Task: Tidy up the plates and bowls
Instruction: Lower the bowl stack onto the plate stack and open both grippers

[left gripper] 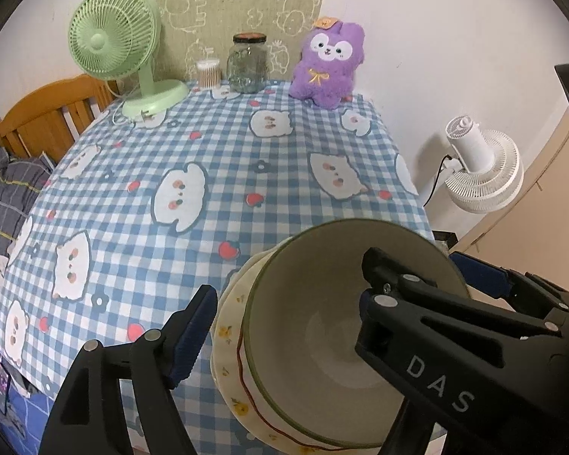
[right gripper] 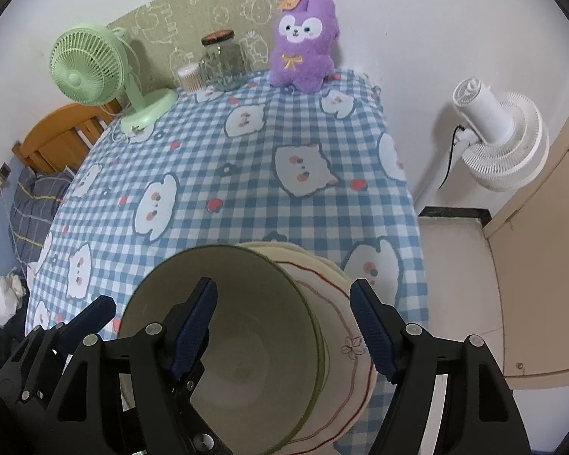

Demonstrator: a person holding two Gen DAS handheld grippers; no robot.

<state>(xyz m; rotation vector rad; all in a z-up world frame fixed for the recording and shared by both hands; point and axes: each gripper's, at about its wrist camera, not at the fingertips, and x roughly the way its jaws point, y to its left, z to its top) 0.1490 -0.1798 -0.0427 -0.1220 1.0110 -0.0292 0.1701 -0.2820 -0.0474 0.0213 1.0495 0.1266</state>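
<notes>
A cream bowl with a green rim (left gripper: 322, 333) (right gripper: 254, 360) sits on top of cream flowered dishes with a red line (left gripper: 227, 337) (right gripper: 341, 303), near the front right corner of the checked tablecloth (left gripper: 170, 151). My left gripper (left gripper: 288, 284) is open and straddles the bowl's left wall: one finger is outside, the other inside, and neither pad presses on it. My right gripper (right gripper: 284, 286) is also open across the bowl's right wall, with one finger inside and the other over the dishes. Each gripper shows at the edge of the other's view.
Along the table's far edge stand a green desk fan (left gripper: 110, 45), a box of cotton swabs (left gripper: 208, 74), a glass jar (left gripper: 248, 64) and a purple plush toy (left gripper: 328, 64). A white fan (left gripper: 481, 167) stands on the floor to the right. A wooden bed frame (left gripper: 45, 113) lies to the left.
</notes>
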